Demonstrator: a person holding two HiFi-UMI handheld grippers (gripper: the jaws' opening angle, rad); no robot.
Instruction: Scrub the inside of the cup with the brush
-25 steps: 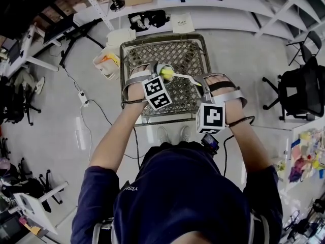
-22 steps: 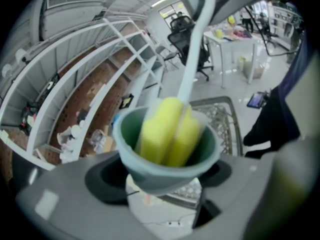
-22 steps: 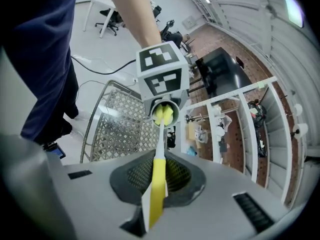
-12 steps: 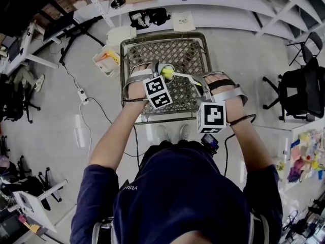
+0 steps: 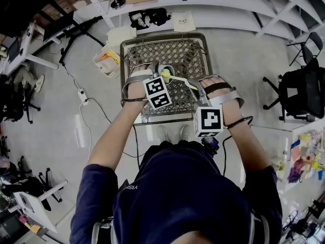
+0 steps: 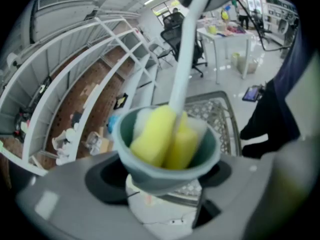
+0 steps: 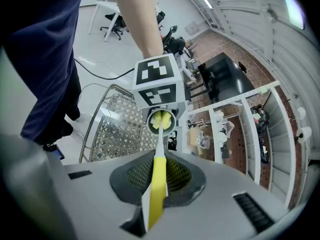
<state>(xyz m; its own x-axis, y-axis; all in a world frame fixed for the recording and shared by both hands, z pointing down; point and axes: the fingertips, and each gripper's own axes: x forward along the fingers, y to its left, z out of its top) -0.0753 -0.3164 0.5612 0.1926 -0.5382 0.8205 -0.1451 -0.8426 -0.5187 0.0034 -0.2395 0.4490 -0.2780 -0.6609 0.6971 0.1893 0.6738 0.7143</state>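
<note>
In the head view the left tongs [image 5: 161, 75] are clamped on the cup [image 5: 164, 71], which is held in the air over the mesh counter [image 5: 167, 50], its mouth turned toward 4 o'clock. From that side the right tongs [image 5: 196, 87] reach in with the brush [image 5: 183, 80], whose shaft runs up toward 10 o'clock into the cup. In the left gripper view the grey-green cup sits gripped at its base between the two jaws, and the yellow foam [image 6: 160, 136] fills most of the bowl, touching its wall; the pale shaft leaves toward 12 o'clock. In the right gripper view the jaws are closed on the brush's yellow handle, which points to 12 o'clock straight into the cup's round mouth. By my reading the scrubbing is under way, with the foam well inside. No view shows how clean the wall is. What seems left is to work round the inside and then draw the brush out.
</note>
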